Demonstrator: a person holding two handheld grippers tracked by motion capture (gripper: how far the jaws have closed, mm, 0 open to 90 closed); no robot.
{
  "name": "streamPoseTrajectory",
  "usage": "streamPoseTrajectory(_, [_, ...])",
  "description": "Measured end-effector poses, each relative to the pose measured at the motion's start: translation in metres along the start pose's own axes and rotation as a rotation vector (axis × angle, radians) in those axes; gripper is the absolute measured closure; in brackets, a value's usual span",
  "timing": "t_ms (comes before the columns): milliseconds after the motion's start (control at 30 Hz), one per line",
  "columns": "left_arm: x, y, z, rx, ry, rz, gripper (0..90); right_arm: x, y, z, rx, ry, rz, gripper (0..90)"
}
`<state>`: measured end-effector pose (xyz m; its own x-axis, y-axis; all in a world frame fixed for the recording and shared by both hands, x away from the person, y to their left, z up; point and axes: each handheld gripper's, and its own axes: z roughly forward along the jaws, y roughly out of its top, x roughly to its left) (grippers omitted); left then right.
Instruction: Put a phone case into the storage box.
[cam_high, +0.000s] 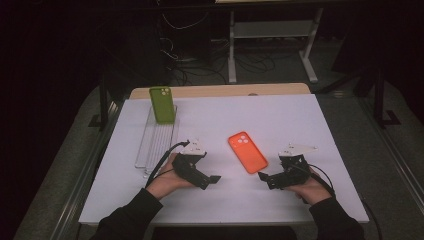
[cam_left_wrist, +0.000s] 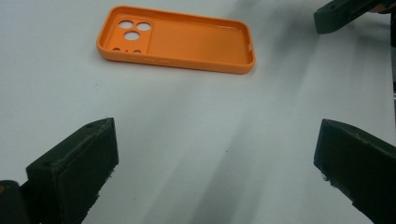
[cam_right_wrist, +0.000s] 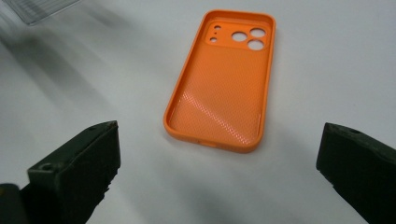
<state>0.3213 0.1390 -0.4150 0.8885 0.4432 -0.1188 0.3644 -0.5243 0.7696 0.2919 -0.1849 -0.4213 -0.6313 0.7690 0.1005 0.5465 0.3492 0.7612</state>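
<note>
Left tool (cam_high: 216, 178), right tool (cam_high: 262, 175): jaws wide, empty. Orange soft-plastic phone case (cam_high: 247, 151): flat on white tabletop (cam_high: 300, 120), hollow up, between tools. Risk: thin rim slipping, case skidding under one-sided pinch.

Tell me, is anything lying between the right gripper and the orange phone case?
Nothing visible. The right gripper stands open, and bare white table runs from its fingers to the orange phone case, which lies flat, hollow side up.
</note>
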Motion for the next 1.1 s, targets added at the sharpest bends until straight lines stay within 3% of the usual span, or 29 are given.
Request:
streamPoseTrajectory(167, [-0.001, 0.000, 0.001, 0.012, -0.004, 0.003, 0.0, -0.001, 0.009, 0.000, 0.011, -0.012, 0.019, 0.0])
streamPoseTrajectory(300, [-0.001, 0.000, 0.002, 0.027, -0.006, 0.032, 0.0, 0.000, 0.016, 0.003, 0.036, -0.017, 0.021, 0.0])
streamPoseTrajectory(500, [-0.001, 0.001, 0.001, 0.011, -0.004, 0.022, 0.0, 0.001, 0.030, 0.013, 0.061, -0.033, 0.023, 0.0])
streamPoseTrajectory(733, [0.001, 0.001, -0.002, 0.004, 0.003, 0.021, 0.0, 0.004, 0.057, 0.027, 0.044, -0.040, 0.010, 0.0])
streamPoseTrajectory(800, [0.000, 0.001, -0.001, -0.008, 0.001, 0.000, 0.0, 0.005, 0.065, 0.031, 0.043, -0.042, 0.001, 0.0])
streamPoseTrajectory(1100, [0.000, 0.001, -0.001, -0.006, 0.004, -0.005, 0.0, 0.003, 0.094, 0.037, 0.016, -0.075, 0.030, 0.0])
